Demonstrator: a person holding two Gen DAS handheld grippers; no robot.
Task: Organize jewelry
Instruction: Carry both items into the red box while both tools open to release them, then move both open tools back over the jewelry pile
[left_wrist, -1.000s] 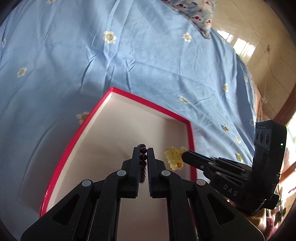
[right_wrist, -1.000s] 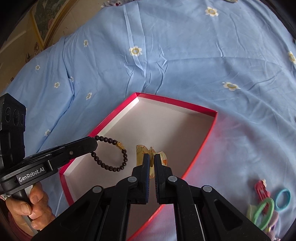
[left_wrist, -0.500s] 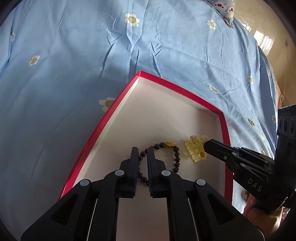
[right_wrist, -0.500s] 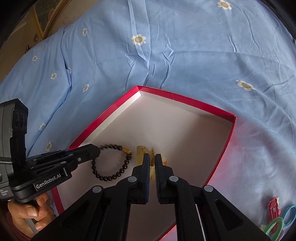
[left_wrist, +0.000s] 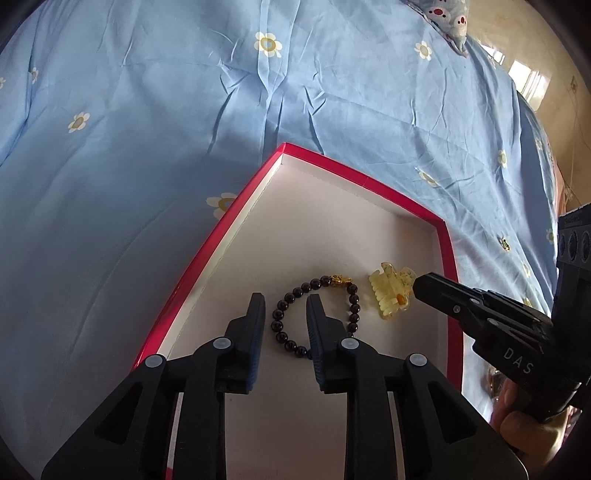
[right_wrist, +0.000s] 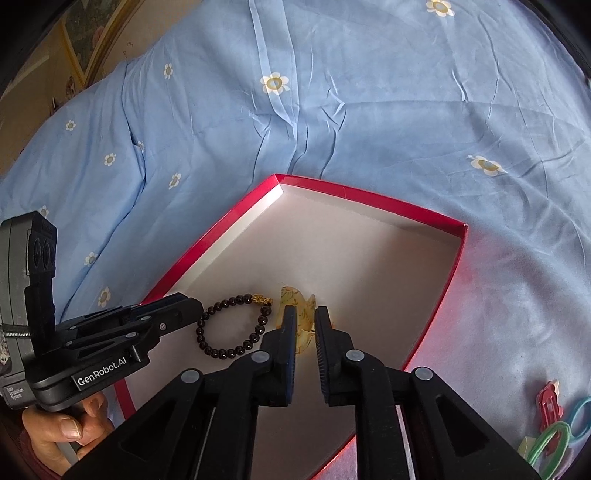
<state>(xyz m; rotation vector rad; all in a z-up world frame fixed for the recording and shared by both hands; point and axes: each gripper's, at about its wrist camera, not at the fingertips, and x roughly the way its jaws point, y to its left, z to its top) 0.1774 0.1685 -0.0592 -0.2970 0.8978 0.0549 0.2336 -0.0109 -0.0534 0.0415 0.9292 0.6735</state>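
While angled downward, left gripper (left_wrist: 285, 307) jaws opening over bracelet (left_wrist: 317, 314).

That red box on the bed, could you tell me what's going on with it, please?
A person holding a gripper in each hand is sorting jewelry into the red box. The left gripper is opening over the dark bead bracelet lying on the box floor; the right gripper is opening around the yellow hair claw beside it. More hair accessories wait on the blue bedsheet.
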